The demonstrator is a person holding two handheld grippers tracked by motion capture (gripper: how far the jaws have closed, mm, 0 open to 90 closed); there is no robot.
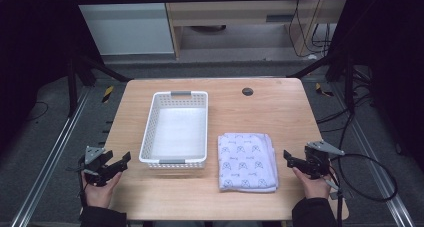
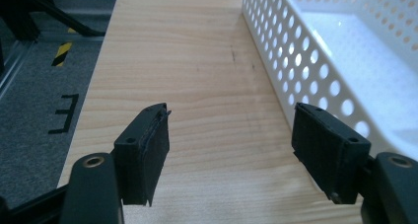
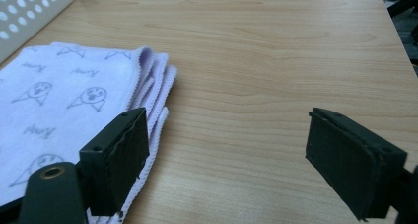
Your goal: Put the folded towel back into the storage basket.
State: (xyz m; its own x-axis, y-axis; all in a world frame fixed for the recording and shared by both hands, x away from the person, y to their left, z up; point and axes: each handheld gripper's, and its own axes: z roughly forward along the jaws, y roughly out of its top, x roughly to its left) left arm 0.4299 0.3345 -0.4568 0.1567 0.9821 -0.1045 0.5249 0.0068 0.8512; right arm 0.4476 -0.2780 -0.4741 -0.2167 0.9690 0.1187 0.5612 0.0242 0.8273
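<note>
white basket (image 1: 175,129) mid-table, folded lilac cloth (image 1: 247,161) just beside it. left gripper (image 1: 121,162) and right gripper (image 1: 289,158) both gaping, holding nothing.

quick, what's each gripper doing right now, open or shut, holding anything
Left tongs: open, holding nothing, above the wooden table beside the white perforated plastic basket.
Right tongs: open, holding nothing, next to the folded lilac printed cloth.

Small grey script printed among cartoon faces on the folded lilac cloth (image 3: 59,110), left of the right gripper's fingers (image 3: 116,160), is too small to read.
</note>
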